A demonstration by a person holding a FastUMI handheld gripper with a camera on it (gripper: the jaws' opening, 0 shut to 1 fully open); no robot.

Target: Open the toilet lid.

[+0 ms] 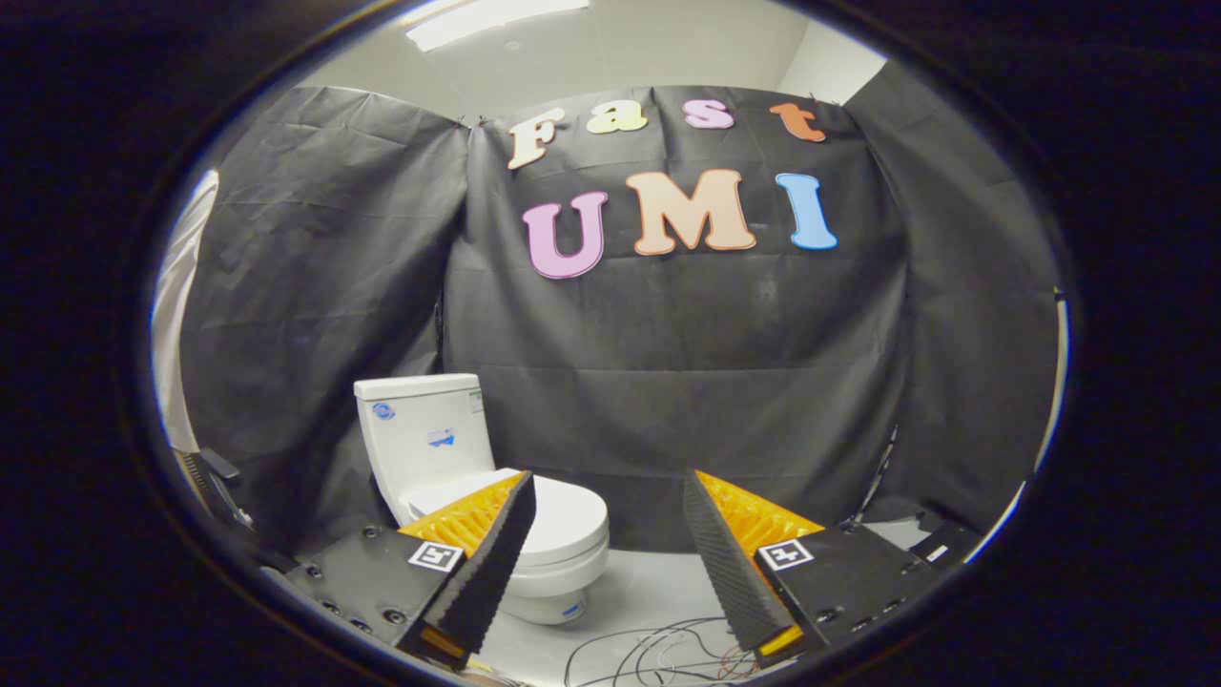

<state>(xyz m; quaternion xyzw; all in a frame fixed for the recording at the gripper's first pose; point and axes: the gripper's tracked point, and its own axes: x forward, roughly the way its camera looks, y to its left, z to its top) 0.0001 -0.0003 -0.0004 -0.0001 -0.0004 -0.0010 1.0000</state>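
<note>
A white toilet [563,563] stands on the floor against the black cloth wall, well beyond my fingers. Its lid [568,520] lies flat and closed over the bowl, and the tank [424,439] rises behind it. My gripper [608,501] is open, with a wide gap between the two fingers and nothing in it. The left finger [496,558] overlaps the near side of the lid in the view but is apart from it. The right finger [725,563] points at the bare wall to the right of the toilet.
Loose thin cables [658,654] lie on the pale floor just ahead of the fingers, right of the bowl's base. Black cloth walls close in behind and on both sides. A dark stand [215,477] sits by the left wall.
</note>
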